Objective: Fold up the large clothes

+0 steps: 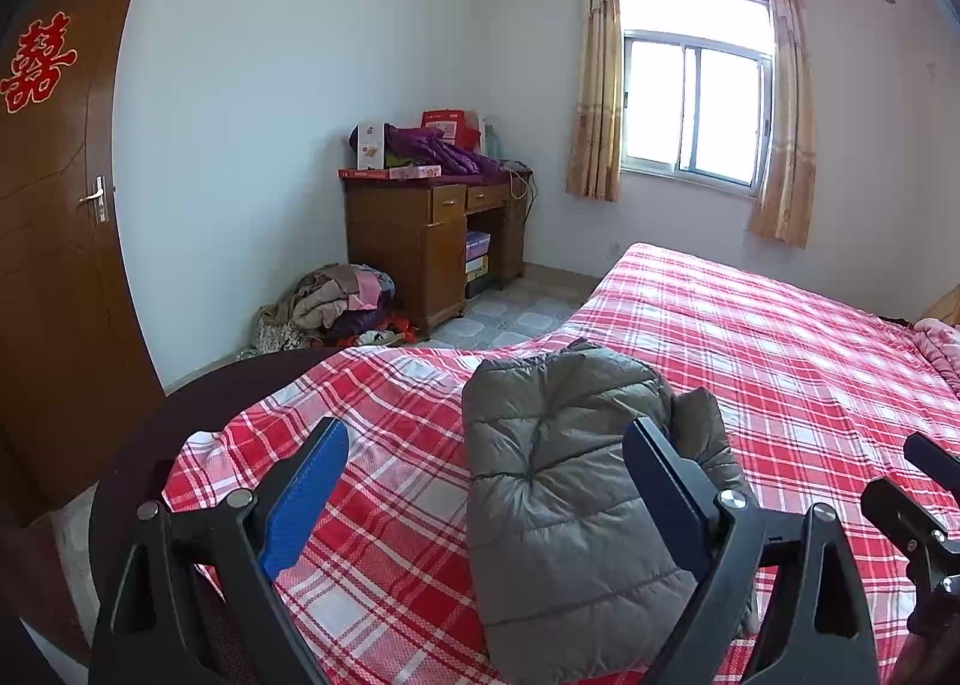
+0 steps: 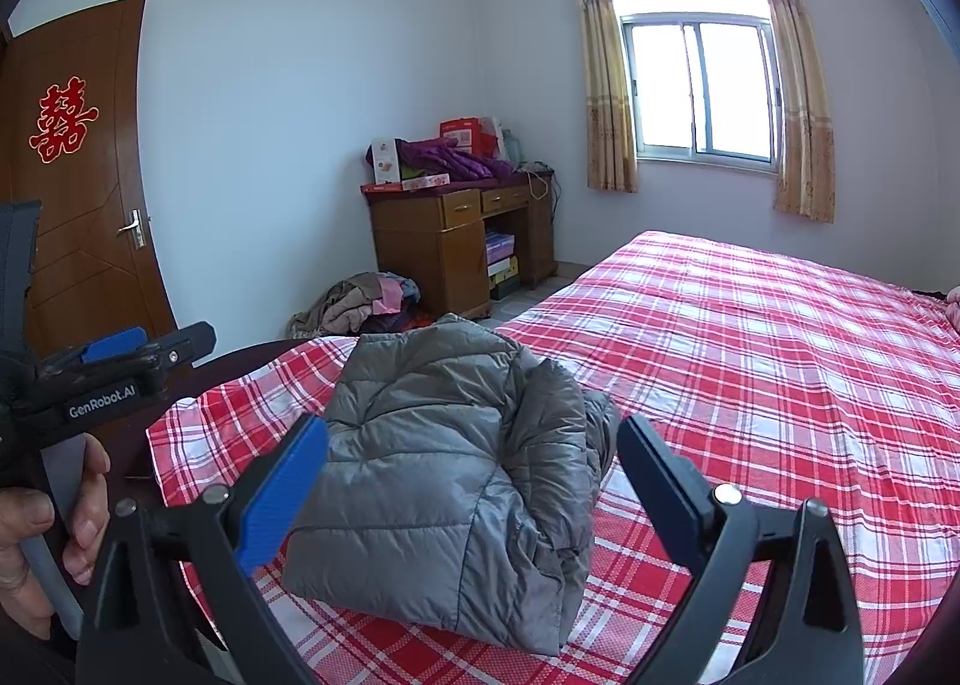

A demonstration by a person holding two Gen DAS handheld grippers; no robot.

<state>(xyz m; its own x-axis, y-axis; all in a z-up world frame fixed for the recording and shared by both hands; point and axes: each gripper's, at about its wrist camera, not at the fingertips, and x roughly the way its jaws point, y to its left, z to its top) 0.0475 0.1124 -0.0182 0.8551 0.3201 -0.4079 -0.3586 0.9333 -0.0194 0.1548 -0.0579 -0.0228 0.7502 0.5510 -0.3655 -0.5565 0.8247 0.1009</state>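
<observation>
A grey quilted down jacket (image 1: 570,499) lies folded into a compact bundle on the red plaid bed (image 1: 780,361), near its foot corner. My left gripper (image 1: 486,439) is open above the bundle, its fingers spread to either side with nothing held. In the right wrist view the same jacket (image 2: 444,475) sits between the spread fingers of my right gripper (image 2: 474,439), which is open and holds nothing. The left gripper (image 2: 150,346) also shows at the left edge there, held by a hand (image 2: 36,523).
A wooden desk (image 1: 432,241) piled with boxes and a purple jacket stands against the far wall. A heap of clothes (image 1: 336,307) lies on the floor beside it. A brown door (image 1: 54,241) is at the left. The curtained window (image 1: 696,102) is behind the bed.
</observation>
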